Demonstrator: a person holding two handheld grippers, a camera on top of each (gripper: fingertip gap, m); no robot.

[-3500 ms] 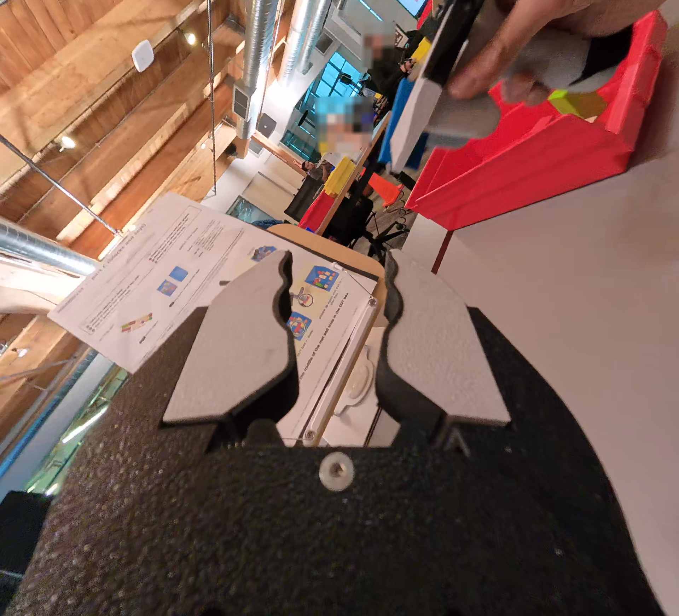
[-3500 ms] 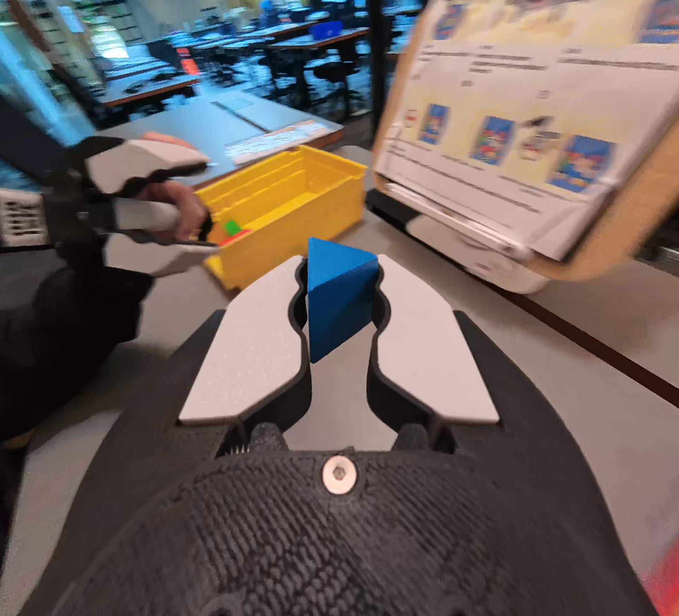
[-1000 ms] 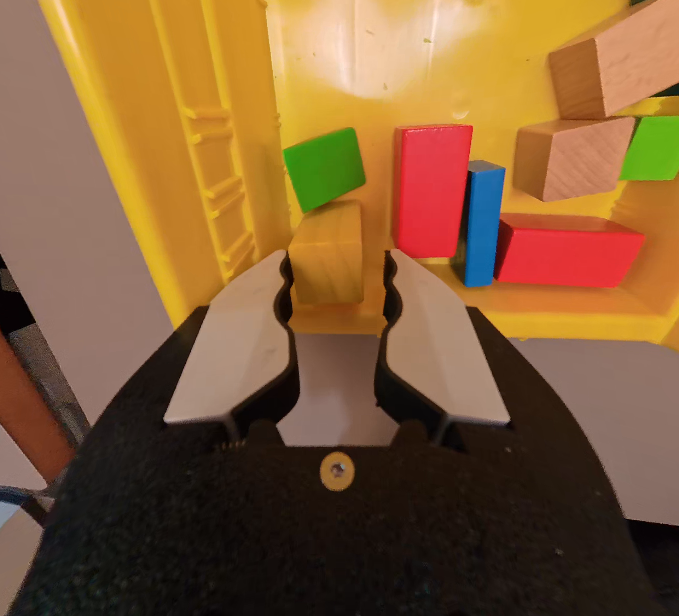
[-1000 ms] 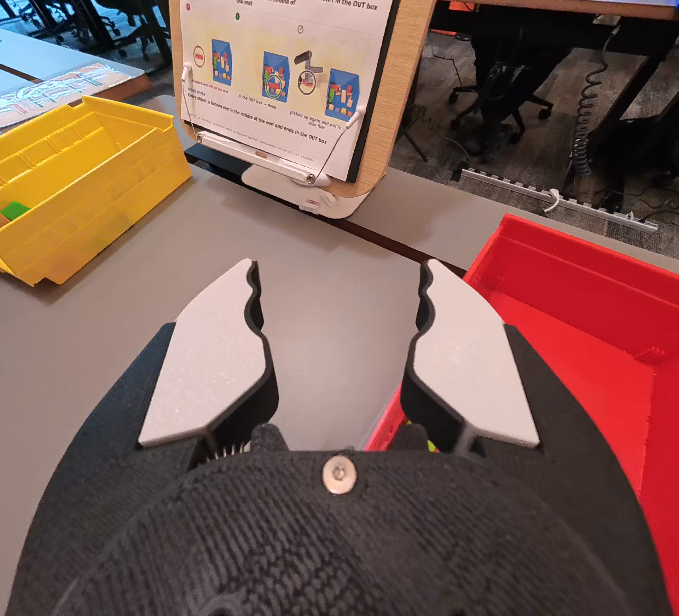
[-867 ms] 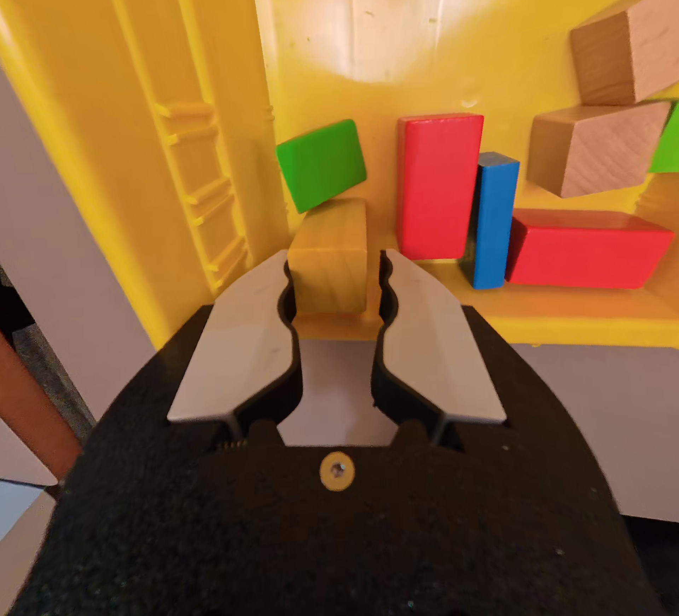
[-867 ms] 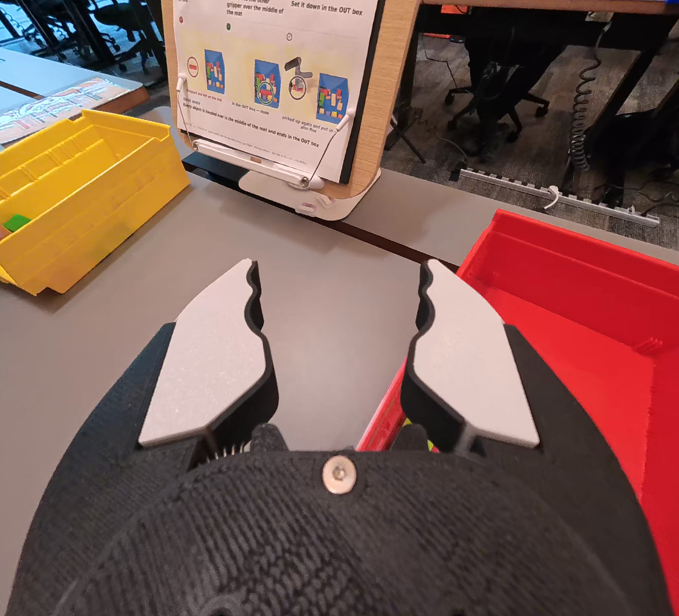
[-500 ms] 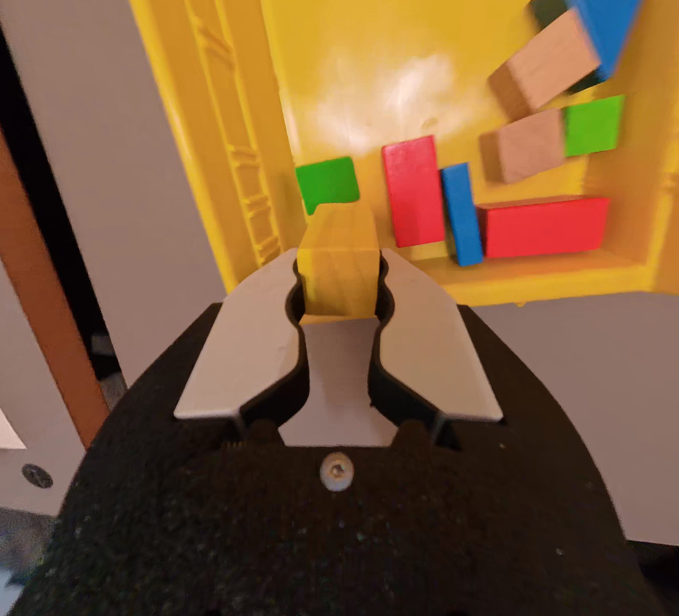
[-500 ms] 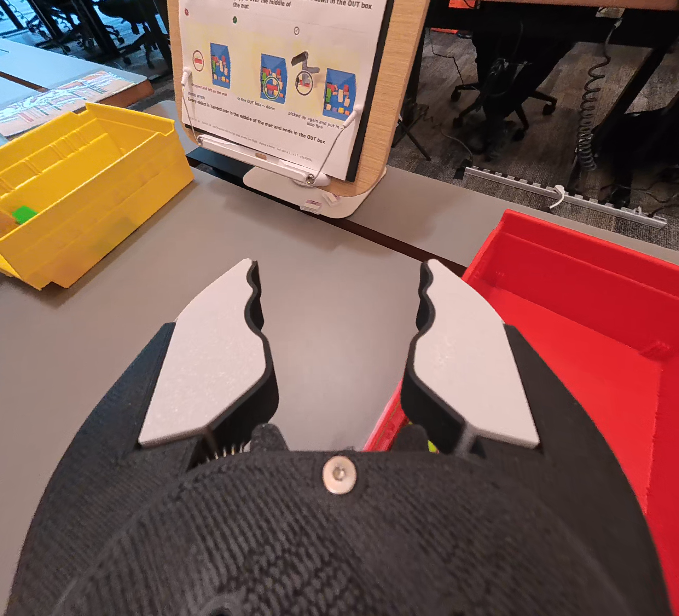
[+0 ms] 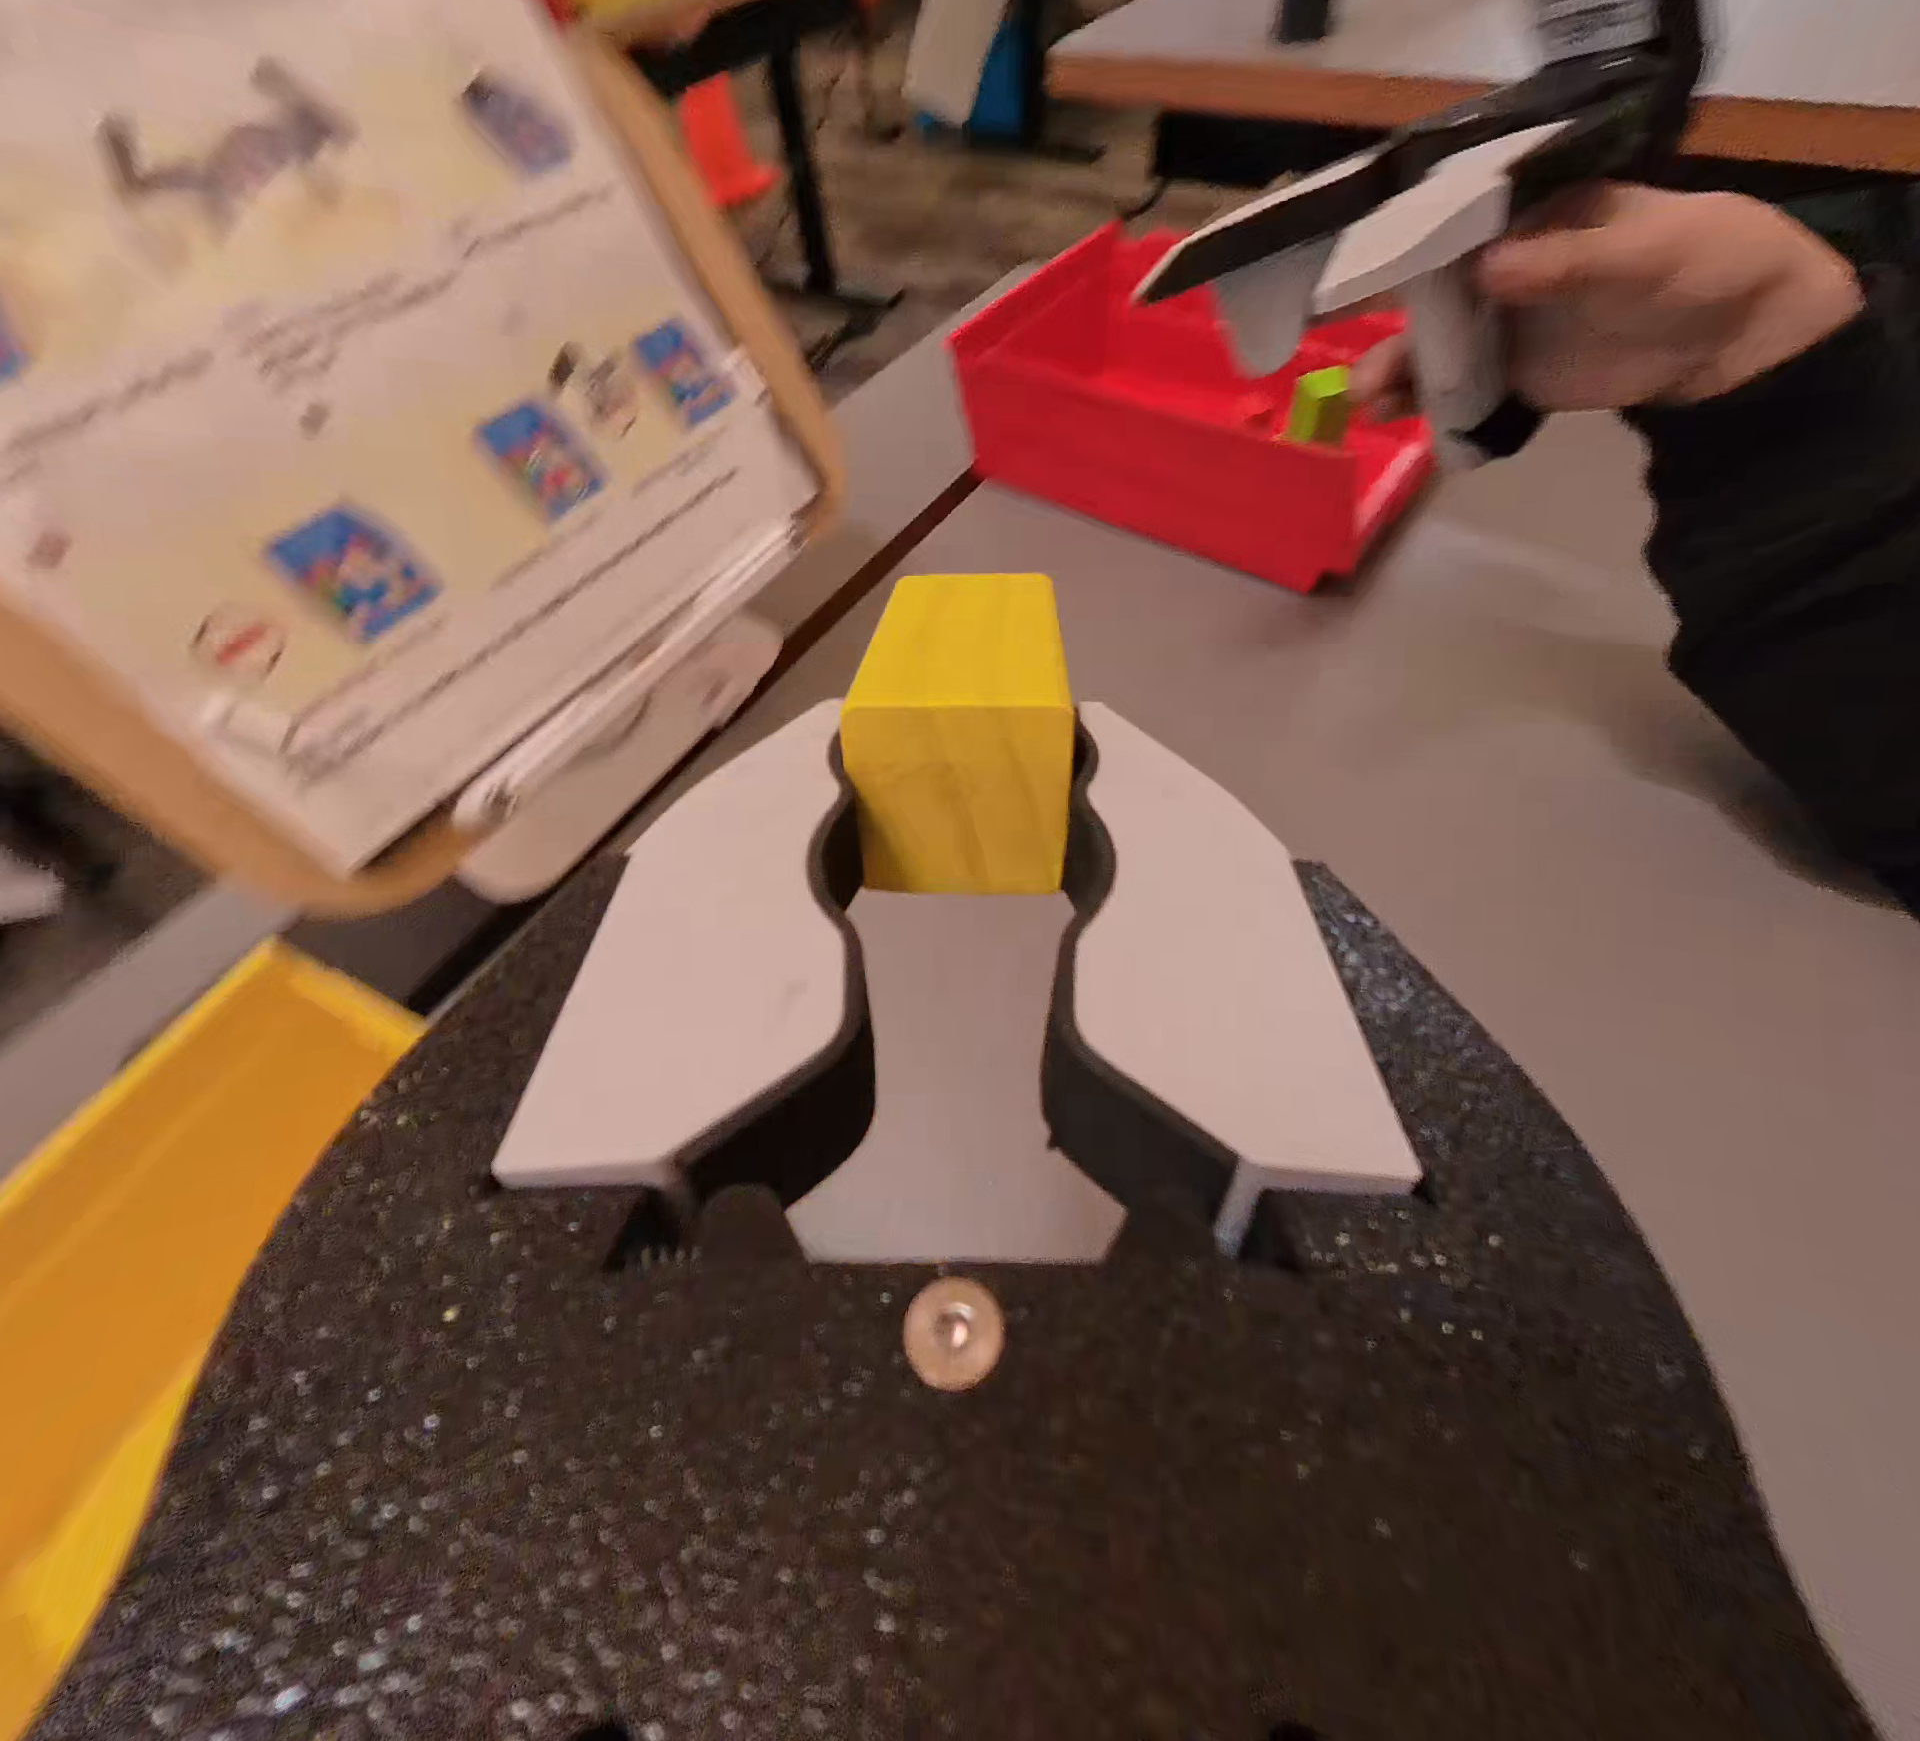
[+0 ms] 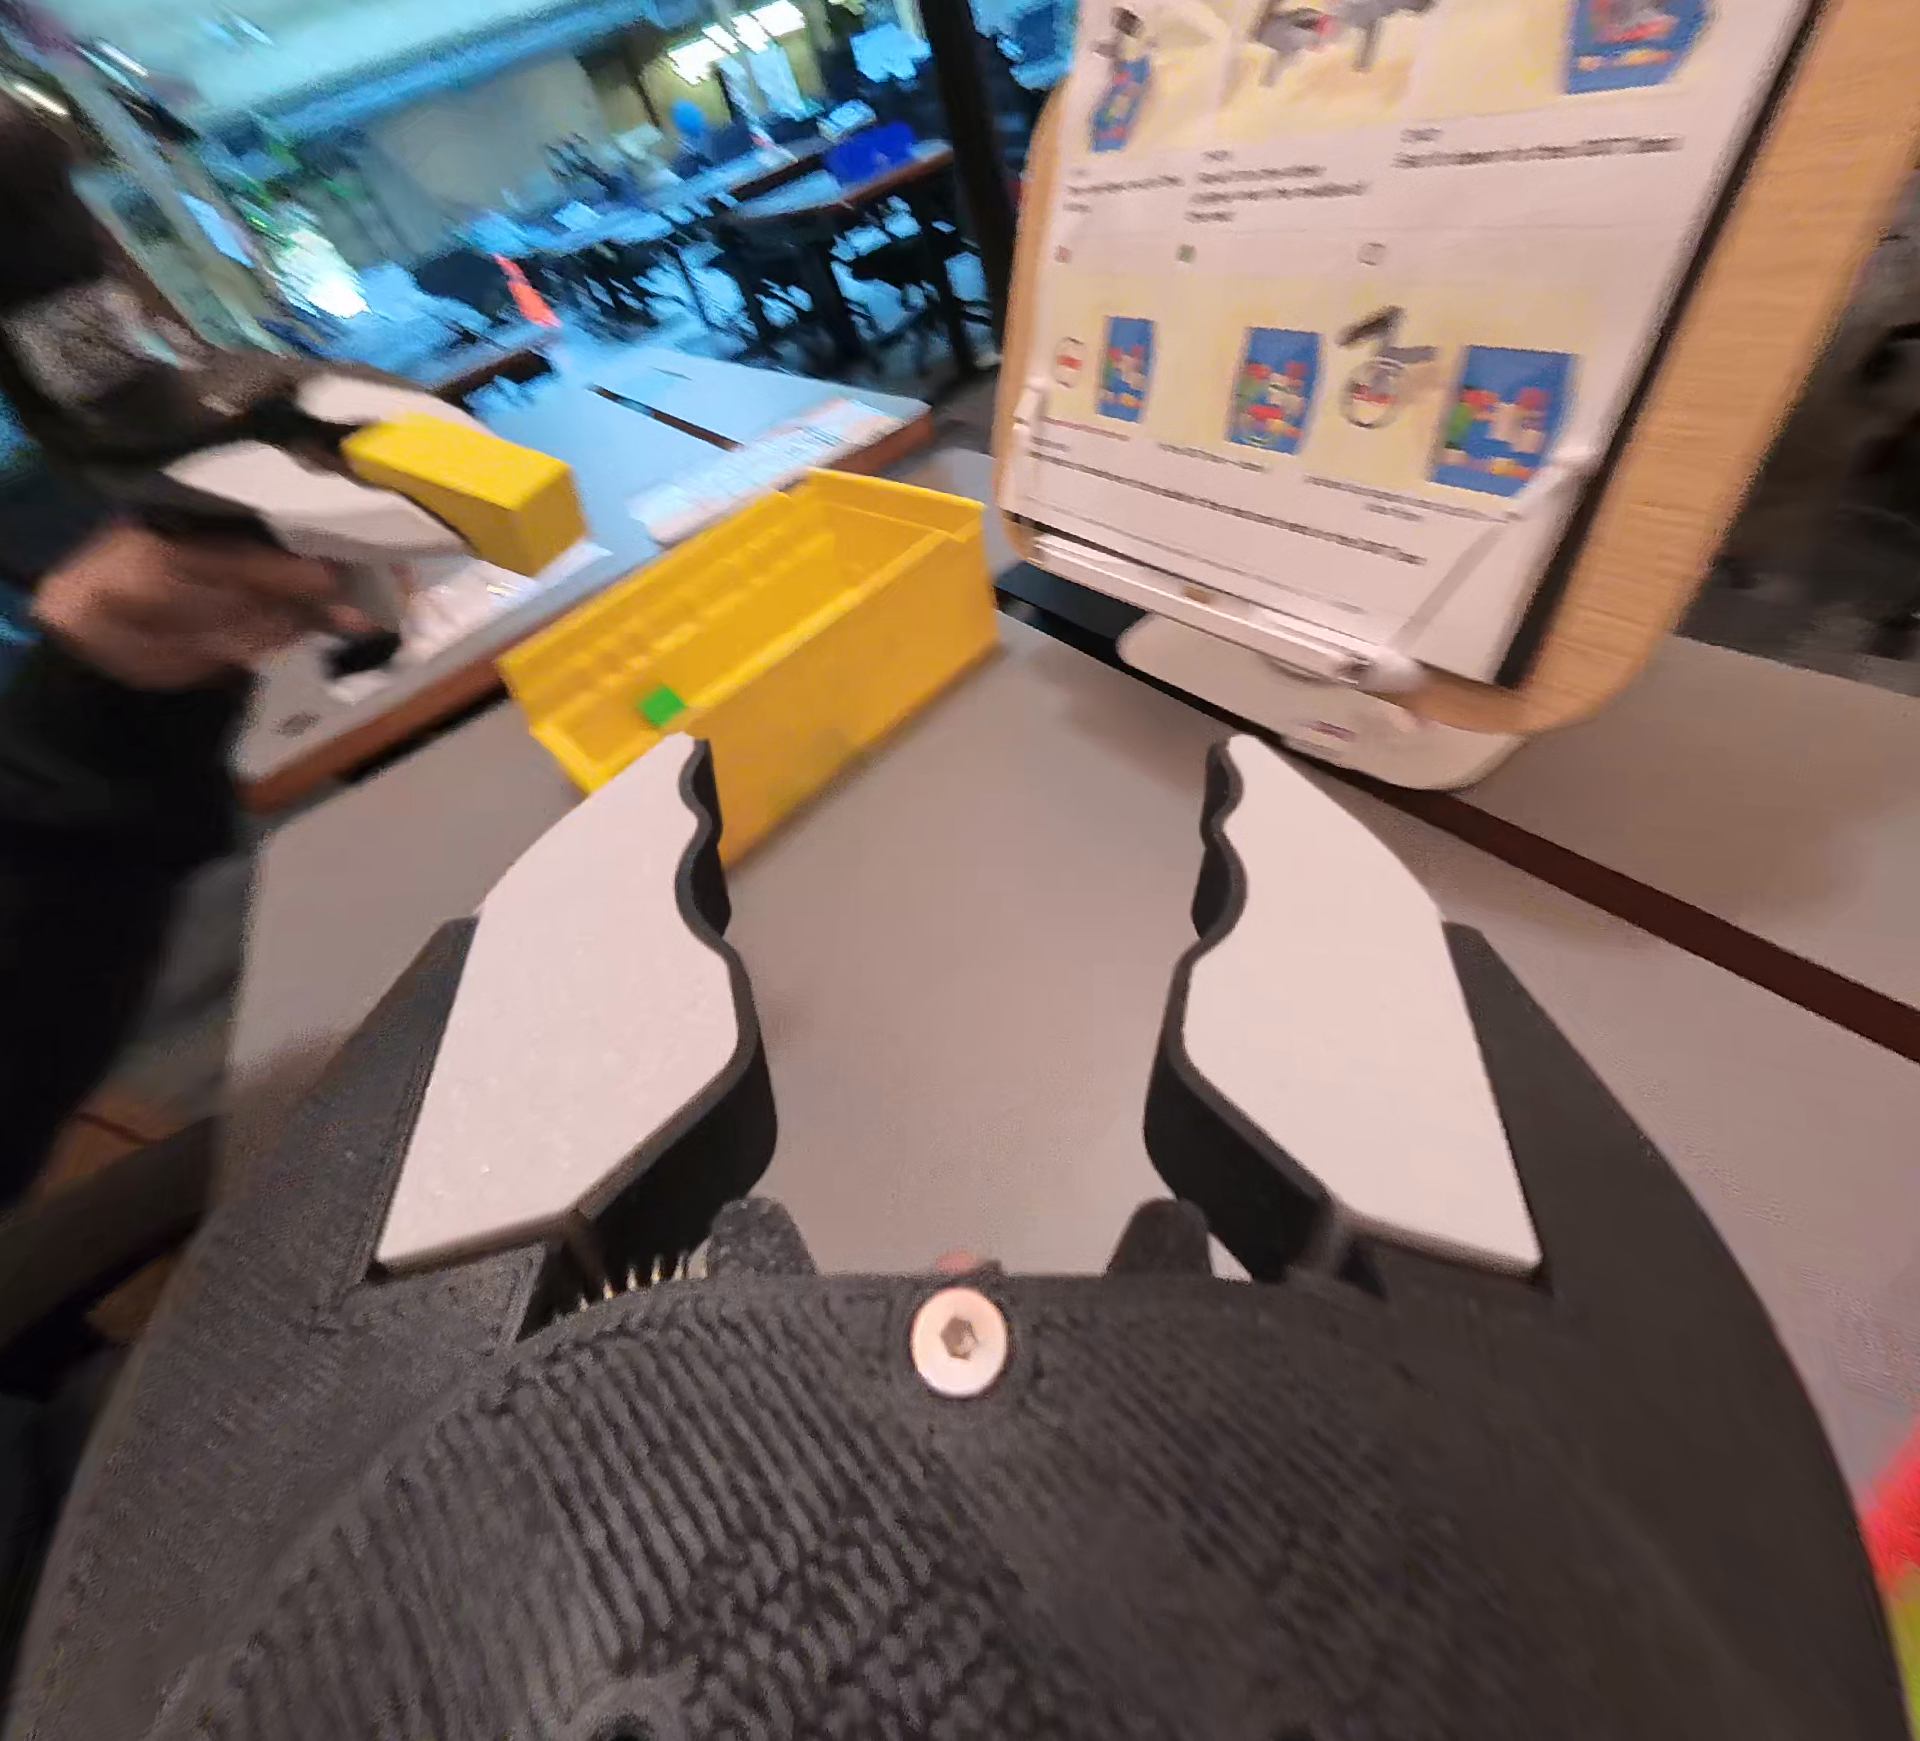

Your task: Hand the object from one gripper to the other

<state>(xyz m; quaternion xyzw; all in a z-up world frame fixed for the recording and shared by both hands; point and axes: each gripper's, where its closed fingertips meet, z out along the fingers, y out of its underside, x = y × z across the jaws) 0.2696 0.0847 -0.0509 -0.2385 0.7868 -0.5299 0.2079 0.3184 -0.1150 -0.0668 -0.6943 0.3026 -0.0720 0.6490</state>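
Left gripper (image 9: 958, 761): fingers clamped on the sides of a yellow block (image 9: 961, 735), held above the bench.
Right gripper (image 10: 961, 803): fingers wide apart, nothing between them.
Open room: bare grey bench (image 10: 966, 964) between yellow bin (image 10: 790, 611) and red bin (image 9: 1164, 434).
Far edge: paper-covered stand (image 10: 1371, 257).
Block: smooth painted wood, square-edged.

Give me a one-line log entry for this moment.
stage: before handover | left claw: shut on yellow block, off the table | right claw: open, empty | yellow bin behind
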